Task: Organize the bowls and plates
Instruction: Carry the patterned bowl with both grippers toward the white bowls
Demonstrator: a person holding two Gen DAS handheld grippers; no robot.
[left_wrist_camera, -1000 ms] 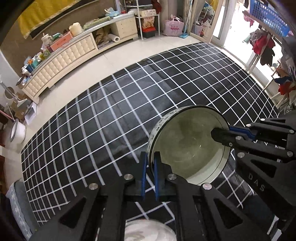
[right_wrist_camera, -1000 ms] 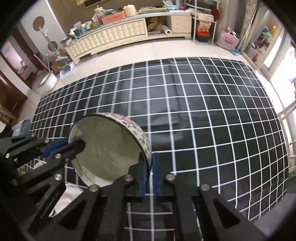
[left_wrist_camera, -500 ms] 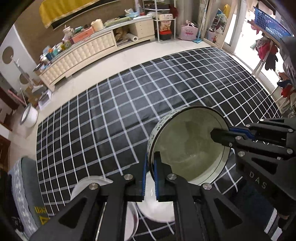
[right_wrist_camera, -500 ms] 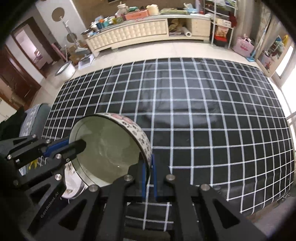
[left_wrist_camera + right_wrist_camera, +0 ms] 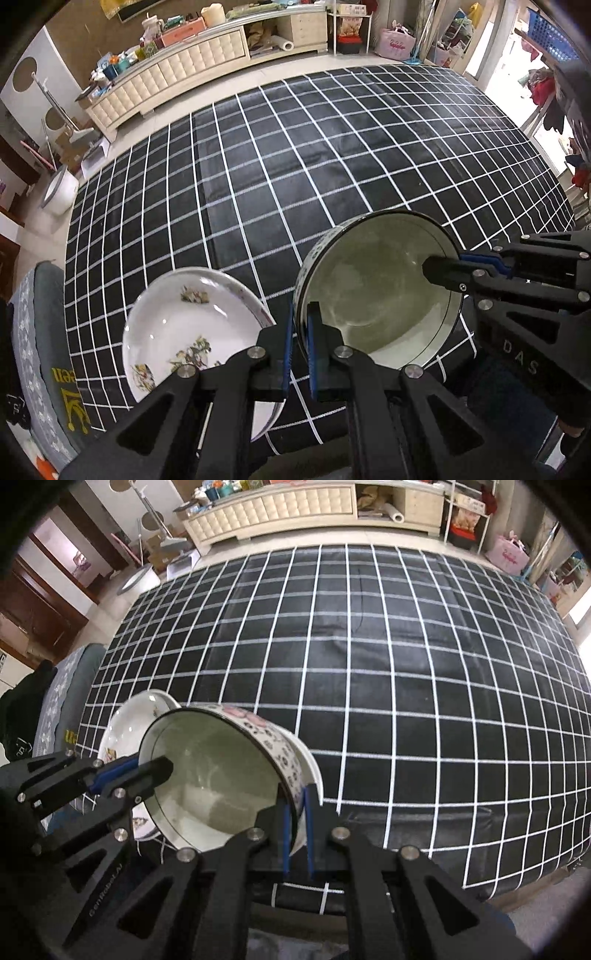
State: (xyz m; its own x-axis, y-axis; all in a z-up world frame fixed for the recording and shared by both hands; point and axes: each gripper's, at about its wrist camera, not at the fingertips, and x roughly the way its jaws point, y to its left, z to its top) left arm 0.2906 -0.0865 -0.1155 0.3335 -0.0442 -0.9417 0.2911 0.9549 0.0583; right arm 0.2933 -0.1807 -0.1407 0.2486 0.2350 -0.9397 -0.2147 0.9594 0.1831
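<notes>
1. An enamel bowl (image 5: pixel 376 291) with a floral-printed outer wall is held clear of the grid-patterned black cloth (image 5: pixel 295 147), tipped so its open mouth faces the cameras.

2. The left gripper (image 5: pixel 298 347) is closed on the bowl's rim at the near-left side; one blue pad lies inside the wall, the other outside, with only the wall's thickness between them.

3. The right gripper (image 5: pixel 297 830) is clamped likewise on the opposite side of the rim. Its jaws are nearly together, the wall pinched between.

4. A judgement: the two-point grip on opposite sides is probably used because a thin rim held from one side alone would let a wide bowl swing or slip.

5. A white plate (image 5: pixel 192 332) with small floral motifs lies near the cloth's near-left corner, just beside and below the bowl. In the right wrist view the plate (image 5: pixel 125 734) is partly hidden behind the bowl (image 5: pixel 221 775).

6. Whether a second plate sits under the first cannot be told.

7. Judged from the layout, the bowl is being carried toward the plate for stacking or placing alongside; no contact between them is visible.

8. Risk, as a judgement: enamel is slick, so the tilt should be levelled before release, and both grips loosened only once the base is supported.

9. The rest of the cloth is seen to carry no other crockery.
</notes>
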